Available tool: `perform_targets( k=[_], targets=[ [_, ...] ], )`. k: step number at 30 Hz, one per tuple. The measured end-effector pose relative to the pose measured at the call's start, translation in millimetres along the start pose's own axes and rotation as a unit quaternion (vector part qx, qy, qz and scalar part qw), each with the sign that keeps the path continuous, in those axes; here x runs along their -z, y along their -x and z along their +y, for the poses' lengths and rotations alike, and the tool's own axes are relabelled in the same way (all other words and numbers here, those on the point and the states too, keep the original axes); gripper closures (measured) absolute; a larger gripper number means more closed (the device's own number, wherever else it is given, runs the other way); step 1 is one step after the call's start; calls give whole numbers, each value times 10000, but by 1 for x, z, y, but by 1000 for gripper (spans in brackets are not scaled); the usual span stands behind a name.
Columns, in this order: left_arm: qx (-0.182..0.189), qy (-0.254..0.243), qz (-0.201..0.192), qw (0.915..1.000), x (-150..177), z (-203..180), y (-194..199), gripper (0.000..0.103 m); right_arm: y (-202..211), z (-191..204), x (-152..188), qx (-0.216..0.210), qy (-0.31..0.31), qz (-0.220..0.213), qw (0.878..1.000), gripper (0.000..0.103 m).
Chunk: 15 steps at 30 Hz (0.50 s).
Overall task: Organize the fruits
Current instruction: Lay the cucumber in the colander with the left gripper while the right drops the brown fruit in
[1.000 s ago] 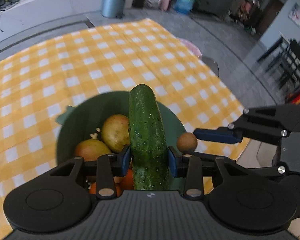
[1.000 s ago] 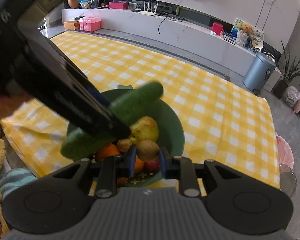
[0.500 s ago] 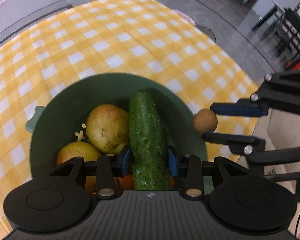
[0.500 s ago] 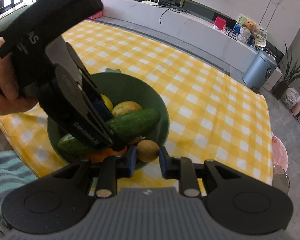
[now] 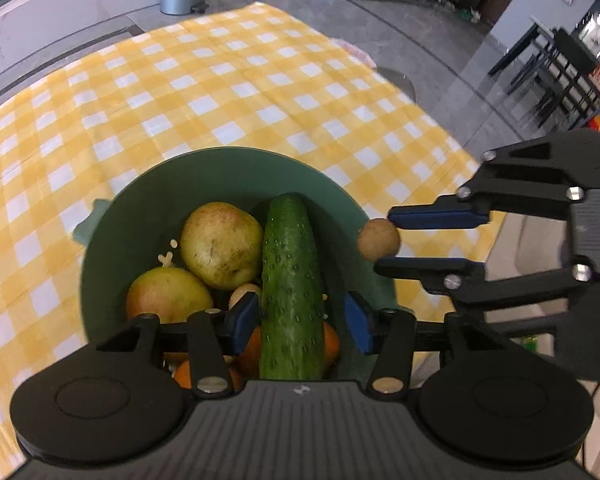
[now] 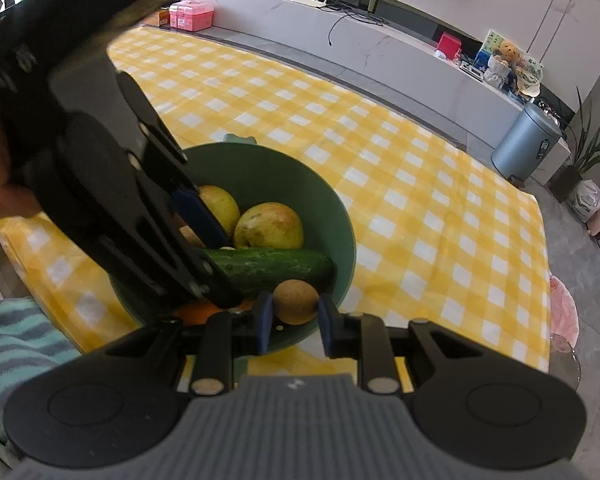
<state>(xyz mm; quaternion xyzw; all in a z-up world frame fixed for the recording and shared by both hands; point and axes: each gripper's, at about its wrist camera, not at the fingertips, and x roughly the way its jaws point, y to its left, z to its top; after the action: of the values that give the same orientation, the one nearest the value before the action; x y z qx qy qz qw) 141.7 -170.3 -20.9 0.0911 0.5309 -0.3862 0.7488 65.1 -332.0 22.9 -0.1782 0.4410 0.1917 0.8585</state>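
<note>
Now your left gripper (image 5: 300, 322) is letting go: its jaws are opening, and the cucumber (image 5: 292, 280) lies between them with a gap showing on the right side. The cucumber's long axis runs straight away from that gripper, resting across the fruit inside the green bowl (image 5: 228, 168). Your right gripper (image 6: 294, 320) is clenched on one small brown round fruit (image 6: 295, 301), which hangs just at the bowl's near rim, right beside the cucumber's tip. That hand is the nearer one for the next drop, I judge; the fruit has only to go forward over the rim. Counted in the bowl: one cucumber, two yellowish pears or apples (image 5: 220, 244), at least two oranges (image 5: 252, 350), partly hidden.
</note>
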Motion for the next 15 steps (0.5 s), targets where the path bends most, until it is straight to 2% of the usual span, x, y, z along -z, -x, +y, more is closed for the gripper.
perform_targets(
  k=[4,9,10,11,12,15],
  targets=[
    [-145,37,194,9997,15,-3,11,44,2,4,-4,-112,98,141,9998,83],
    [-177,52,196,9996,33,-1,12,43,-7,11,-9,-346,310,476,9978,82],
    [-190,72,176,9996,35,0,11,47,-9,12,-10,-388,350,534,9972,82],
    [-176,97,148,9997,37,1,11,61,-13,13,-11,-407,386,603,9966,82],
    [-142,130,115,9997,38,3,12,65,-16,14,-12,-399,420,671,9961,82],
    [-40,214,42,9998,40,8,15,68,-25,15,-15,-408,485,879,9941,82]
  ],
)
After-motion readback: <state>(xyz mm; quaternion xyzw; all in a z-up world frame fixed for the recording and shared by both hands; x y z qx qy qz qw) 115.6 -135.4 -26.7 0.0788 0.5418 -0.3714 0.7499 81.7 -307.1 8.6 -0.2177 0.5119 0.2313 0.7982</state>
